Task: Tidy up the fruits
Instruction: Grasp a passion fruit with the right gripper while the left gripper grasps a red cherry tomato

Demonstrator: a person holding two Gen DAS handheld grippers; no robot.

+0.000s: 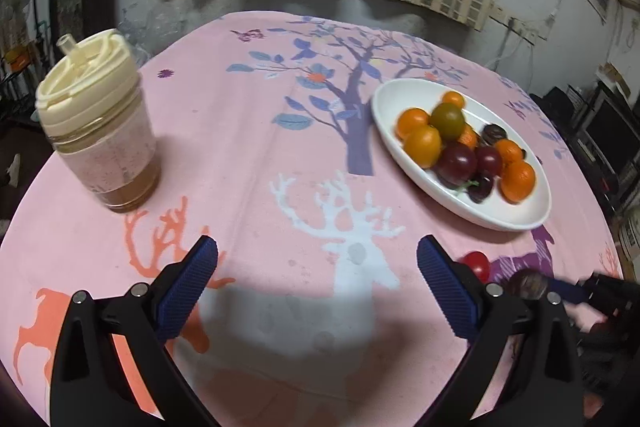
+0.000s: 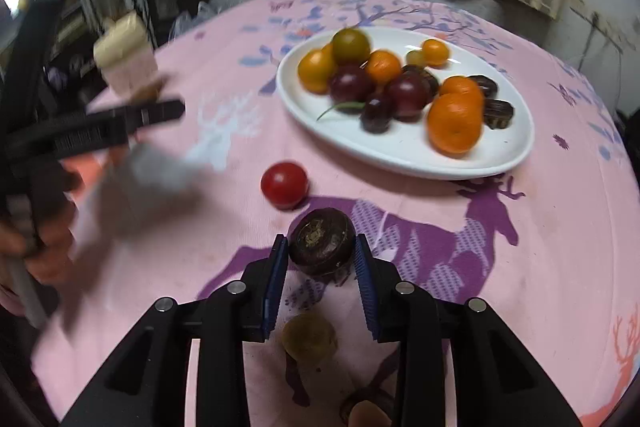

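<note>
A dark brown round fruit [image 2: 322,241] is clamped between the blue pads of the right gripper [image 2: 321,247], just above the pink tablecloth [image 2: 520,267]. The left gripper [image 1: 317,259] is held wide apart, with nothing between its fingers. A red tomato [image 2: 284,185] is seen near the white plate [image 2: 400,151] of fruits.

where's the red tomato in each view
Left wrist: the red tomato is at lower right, on the cloth just beyond the left claw's right finger, nearer the camera than the plate.
Right wrist: the tomato is centre-left, on the cloth beyond the dark fruit in the right claw.
Shared landmark: the white plate of fruit.
</note>
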